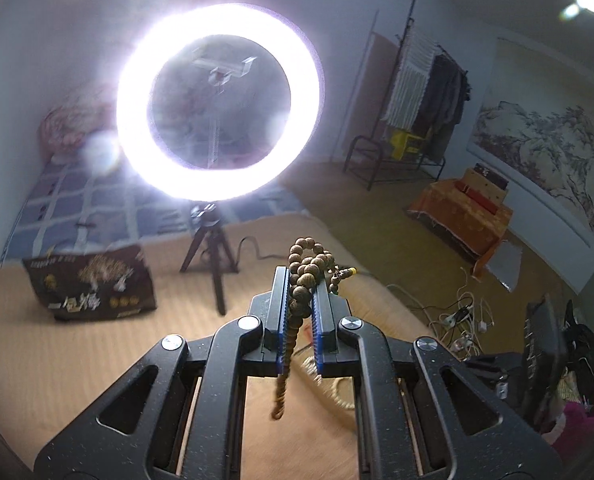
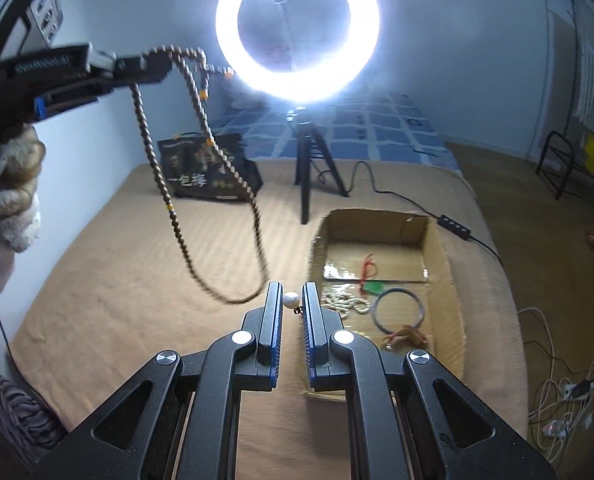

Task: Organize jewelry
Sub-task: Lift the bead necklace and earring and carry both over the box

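While the left tongs (image 2: 153,66) clench the wooden bead strand (image 2: 177,216) aloft and the right tongs (image 2: 293,300) pinch a pearl piece (image 2: 291,301), both should lower slowly into the cardboard box (image 2: 443,264) on the bed (image 2: 137,280).

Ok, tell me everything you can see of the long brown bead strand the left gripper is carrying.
The bead strand is a long string of small round brown beads that look wooden, with a few orange or yellow spacer beads. The left gripper is shut on a bunched section, beads heaped above its fingertips. From there the right wrist view shows a long loop hanging free in the air, above the tan blanket and left of the cardboard box. Only the gripper's pads touch it.
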Demonstrator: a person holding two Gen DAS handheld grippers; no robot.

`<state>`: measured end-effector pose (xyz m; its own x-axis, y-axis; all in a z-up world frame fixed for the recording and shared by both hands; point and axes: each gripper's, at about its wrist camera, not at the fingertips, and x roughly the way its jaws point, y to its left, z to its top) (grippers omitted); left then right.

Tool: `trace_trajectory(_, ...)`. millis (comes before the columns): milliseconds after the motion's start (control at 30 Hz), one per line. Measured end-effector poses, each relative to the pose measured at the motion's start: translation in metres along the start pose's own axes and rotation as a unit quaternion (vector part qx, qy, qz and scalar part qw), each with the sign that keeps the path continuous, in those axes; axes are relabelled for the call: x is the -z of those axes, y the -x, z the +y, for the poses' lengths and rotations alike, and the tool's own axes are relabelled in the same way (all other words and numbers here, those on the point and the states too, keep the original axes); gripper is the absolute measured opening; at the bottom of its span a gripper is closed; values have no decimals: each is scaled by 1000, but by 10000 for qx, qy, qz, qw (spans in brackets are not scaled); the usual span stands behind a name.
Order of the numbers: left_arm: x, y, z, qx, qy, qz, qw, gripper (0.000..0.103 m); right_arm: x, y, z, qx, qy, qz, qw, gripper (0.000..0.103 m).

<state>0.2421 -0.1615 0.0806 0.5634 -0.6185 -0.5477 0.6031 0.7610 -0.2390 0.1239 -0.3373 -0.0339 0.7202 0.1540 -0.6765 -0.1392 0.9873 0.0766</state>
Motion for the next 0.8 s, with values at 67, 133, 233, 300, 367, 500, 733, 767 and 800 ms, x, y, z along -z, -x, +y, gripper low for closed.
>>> trace_trajectory(67,-10,-5,-14,79,-116,-60,9999,8,0,1,-7,67,-40,-1,10000,8)
trace_trajectory(133,-18,-9,-27,121,-242,-108,9996,8,1,1,-14,125,-91,8,9999,8)
trace_trajectory(233,-28,-16,-41,176,-368,-166,9990,8,2,1,-25,204,-173,39,9996,8)
trace_trajectory(300,-34,-22,-49,216,-415,-195,9987,8,3,0,-32,246,-207,70,9995,8)
trace_trajectory(367,-38,-29,-54,245,-444,-202,9985,8,4,-2,-38,284,-243,111,9992,8)
trace_trajectory(500,-42,-43,-58,239,-459,-186,9985,8,6,-5,-49,324,-319,186,9988,8)
trace_trajectory(733,-42,-72,-57,227,-408,-91,9989,8,11,-10,-62,347,-373,338,9981,8)
trace_trajectory(767,-42,-75,-57,238,-397,-71,9989,8,11,-11,-64,346,-387,353,9980,8)
trace_trajectory(800,-42,-79,-58,248,-392,-47,9989,8,11,-12,-65,353,-398,376,9979,8)
